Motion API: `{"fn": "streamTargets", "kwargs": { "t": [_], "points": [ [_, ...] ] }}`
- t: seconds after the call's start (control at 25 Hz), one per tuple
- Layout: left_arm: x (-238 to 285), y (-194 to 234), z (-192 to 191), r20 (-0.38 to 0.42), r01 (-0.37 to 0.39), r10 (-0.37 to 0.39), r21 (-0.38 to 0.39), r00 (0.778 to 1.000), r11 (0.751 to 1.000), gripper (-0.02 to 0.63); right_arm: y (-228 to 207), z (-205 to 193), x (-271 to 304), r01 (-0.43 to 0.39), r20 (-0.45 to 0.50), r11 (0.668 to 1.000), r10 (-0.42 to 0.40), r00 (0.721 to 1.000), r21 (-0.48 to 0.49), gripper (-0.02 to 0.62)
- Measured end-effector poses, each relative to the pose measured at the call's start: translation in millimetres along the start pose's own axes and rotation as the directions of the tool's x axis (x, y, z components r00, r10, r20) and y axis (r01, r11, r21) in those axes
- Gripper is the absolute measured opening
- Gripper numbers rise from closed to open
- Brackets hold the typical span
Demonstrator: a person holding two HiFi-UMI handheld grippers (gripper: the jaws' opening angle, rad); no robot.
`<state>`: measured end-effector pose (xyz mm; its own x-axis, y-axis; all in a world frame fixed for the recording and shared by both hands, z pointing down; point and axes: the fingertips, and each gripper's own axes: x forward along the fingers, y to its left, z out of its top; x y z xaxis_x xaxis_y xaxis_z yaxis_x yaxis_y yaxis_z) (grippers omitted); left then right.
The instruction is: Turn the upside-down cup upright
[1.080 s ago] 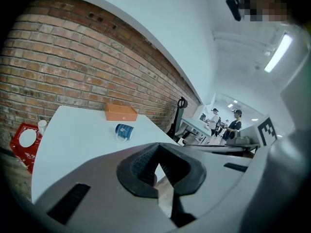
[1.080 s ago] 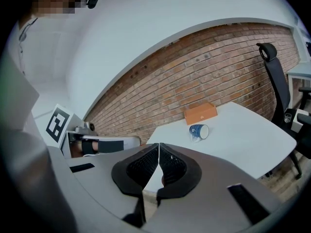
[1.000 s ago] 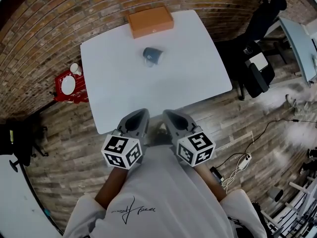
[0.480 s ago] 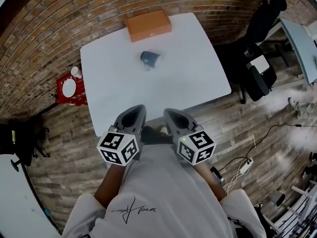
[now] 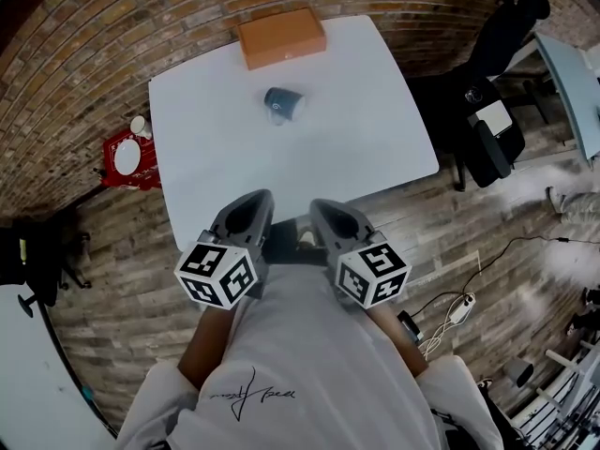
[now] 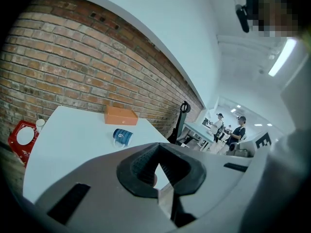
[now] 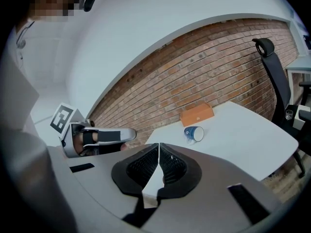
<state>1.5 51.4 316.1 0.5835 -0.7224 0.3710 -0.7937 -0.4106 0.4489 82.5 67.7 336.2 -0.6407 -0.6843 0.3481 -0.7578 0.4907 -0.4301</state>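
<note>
White desk (image 5: 309, 157), brick floor around: cup (image 5: 283, 104) looks tipped on its side far-centre, near the orange box (image 5: 281, 37), while you hold left gripper (image 5: 253, 202) and right gripper (image 5: 328, 210) off the near edge, jaws pressed together, empty, likely pre-reach.

Right tongs (image 7: 159, 145) pressed together, nothing between them. At two o'clock from their tips, the blue cup (image 7: 195, 133) lies on its side on the white desk (image 7: 243, 135), with the orange box (image 7: 197, 114) at its twelve.
</note>
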Motion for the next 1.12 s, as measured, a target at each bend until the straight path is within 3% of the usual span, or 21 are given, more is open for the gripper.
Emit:
{"fn": "streamTargets", "kwargs": {
  "t": [0.36,1.12],
  "points": [
    [14.7,10.4,4.3,-0.012,0.009,-0.01,-0.035,1.0,0.999,0.011,-5.5,8.0,15.8,-0.004,-0.009,1.0,0.004,1.0,-0.014,0.021],
    [46.1,55.6,31.4,-0.047,-0.012,0.01,-0.028,0.999,1.0,0.011,-22.6,19.8,64.1,0.006,-0.063,1.0,-0.005,0.998,0.004,0.021]
  ]
}}
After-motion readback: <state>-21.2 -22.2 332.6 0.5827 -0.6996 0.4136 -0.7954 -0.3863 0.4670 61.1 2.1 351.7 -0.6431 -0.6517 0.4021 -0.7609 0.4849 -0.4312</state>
